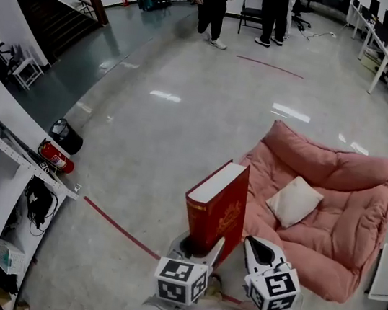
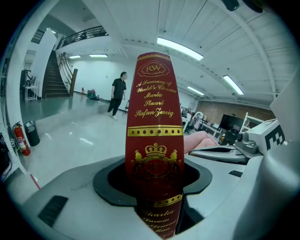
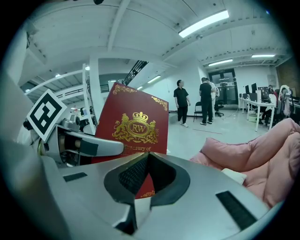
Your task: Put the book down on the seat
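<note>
**Current state.** The left gripper (image 1: 199, 249) is grasping the red book (image 1: 217, 204) at its lower end, with the jaws clenched across the spine. It is holding the volume upright at the lower centre of the head view. The book is hanging over the bare floor (image 1: 166, 146), just left of the seat (image 1: 350, 204) and not yet above it. The right gripper (image 1: 260, 247) is hovering to the right of the book, its jaws closed together on nothing.

**Step in hand (judged).** The person appears to be carrying the book toward the seat, a pink padded lounger filling the right half of the frame.

**Doing it well.**
1. The book is needing travel toward the right of the frame until it is over open padding. A pale cushion (image 1: 294, 201) is lying on the left part of the seat, so the bare area to its right is looking like the better target.
2. The grip is taking a tall hardback at one end only, so the book is probably prone to pivoting. Slow tilting toward flat is advisable.
3. The padding is likely soft. A book left standing on edge is risking a topple, so the cover should be resting flat before the jaws let go.
4. The free right gripper is well placed to steady the upper end.
</note>
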`<state>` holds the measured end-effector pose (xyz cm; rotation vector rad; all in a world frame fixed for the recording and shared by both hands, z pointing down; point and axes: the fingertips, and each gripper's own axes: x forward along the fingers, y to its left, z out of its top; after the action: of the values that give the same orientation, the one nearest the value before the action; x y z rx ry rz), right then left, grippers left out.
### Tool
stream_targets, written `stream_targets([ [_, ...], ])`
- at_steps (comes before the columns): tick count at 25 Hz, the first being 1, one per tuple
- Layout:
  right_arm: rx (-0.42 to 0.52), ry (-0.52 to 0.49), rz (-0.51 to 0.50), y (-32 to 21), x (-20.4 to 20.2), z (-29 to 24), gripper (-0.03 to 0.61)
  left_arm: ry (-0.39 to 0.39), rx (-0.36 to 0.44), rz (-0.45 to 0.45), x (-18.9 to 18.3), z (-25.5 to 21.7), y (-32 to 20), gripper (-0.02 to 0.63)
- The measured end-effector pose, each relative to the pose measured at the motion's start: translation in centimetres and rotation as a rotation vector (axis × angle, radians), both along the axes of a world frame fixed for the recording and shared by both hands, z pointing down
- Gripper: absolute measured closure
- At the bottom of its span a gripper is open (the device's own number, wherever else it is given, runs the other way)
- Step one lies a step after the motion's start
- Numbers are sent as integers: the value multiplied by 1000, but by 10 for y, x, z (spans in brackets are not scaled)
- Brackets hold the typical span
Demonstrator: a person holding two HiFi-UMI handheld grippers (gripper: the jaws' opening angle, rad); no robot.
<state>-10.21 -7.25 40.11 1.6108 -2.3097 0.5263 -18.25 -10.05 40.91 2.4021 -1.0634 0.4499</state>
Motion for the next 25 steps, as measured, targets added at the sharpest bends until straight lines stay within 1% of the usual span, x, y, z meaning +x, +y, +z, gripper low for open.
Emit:
stream_targets([
  [6, -11, 10, 55, -10, 9, 3, 574, 0, -13, 53, 11, 7, -17, 370],
  [10, -40, 11, 92, -6, 21, 9, 573, 3, -38, 69, 19, 13, -22, 370],
  [14, -54, 14, 126, -13, 35, 16, 574, 1, -53, 80, 28, 19, -32, 370],
  [20, -59, 4, 136, -44, 57, 25, 572, -11, -59, 107, 54, 25, -58, 370],
  [25, -69, -13, 170, -79, 88, 32, 574, -28, -74, 141, 86, 33, -88, 370],
])
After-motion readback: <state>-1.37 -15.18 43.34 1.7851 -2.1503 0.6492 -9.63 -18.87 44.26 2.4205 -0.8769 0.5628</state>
